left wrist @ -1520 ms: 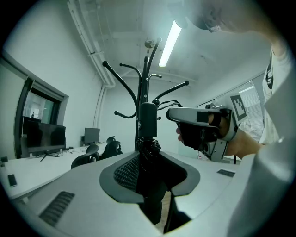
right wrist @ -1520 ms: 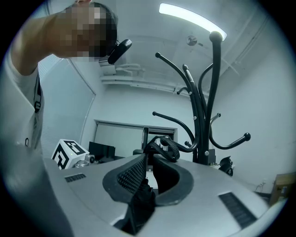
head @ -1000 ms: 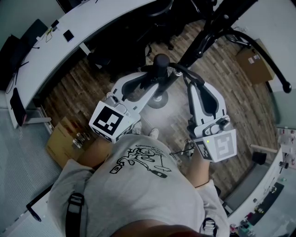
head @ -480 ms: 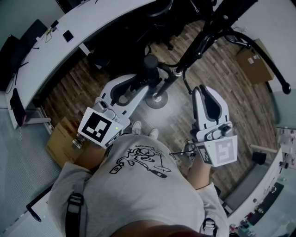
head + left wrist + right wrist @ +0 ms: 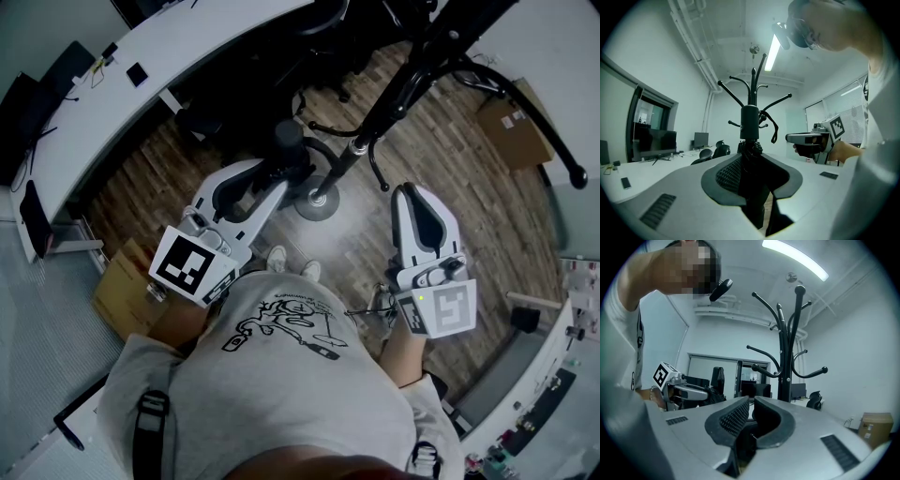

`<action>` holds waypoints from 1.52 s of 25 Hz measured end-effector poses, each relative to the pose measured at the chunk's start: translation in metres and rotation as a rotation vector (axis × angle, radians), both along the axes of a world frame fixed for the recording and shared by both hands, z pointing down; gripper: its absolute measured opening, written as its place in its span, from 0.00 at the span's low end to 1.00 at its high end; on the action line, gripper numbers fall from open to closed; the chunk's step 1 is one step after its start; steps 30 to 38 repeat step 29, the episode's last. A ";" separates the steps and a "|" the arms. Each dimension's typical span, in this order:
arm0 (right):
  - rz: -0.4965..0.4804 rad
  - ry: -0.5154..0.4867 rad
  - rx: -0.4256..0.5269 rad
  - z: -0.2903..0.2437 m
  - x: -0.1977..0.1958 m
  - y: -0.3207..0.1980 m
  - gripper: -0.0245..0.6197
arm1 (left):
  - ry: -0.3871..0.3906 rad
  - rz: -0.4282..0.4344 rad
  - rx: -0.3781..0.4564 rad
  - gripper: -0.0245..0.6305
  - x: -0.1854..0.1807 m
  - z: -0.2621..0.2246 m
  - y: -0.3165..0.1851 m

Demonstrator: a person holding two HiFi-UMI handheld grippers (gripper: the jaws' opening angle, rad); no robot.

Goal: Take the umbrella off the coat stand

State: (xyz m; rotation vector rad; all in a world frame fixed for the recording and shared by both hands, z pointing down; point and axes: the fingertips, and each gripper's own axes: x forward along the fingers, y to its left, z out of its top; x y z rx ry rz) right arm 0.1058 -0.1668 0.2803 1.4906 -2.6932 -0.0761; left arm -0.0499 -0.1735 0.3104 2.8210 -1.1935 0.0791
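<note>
Folded black umbrella clamped in the left gripper, beside the coat stand.
The left gripper's jaws are partly closed on the umbrella's bundled canopy, and its thick handle stands upright above them. From the head view the umbrella is clear of the stand's pole, to the left of it, above the wooden floor near the stand's round base. The right gripper points level at the stand, its jaws drawn almost together with only a sliver between the pads and nothing held.
</note>
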 end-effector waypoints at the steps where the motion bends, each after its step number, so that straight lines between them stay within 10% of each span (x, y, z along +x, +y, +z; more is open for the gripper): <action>1: 0.005 -0.003 -0.004 0.002 0.002 0.000 0.10 | 0.000 -0.003 -0.005 0.25 -0.001 0.002 0.000; 38: 0.030 0.042 -0.025 0.009 0.011 -0.001 0.10 | 0.001 -0.004 0.000 0.24 0.000 -0.002 0.002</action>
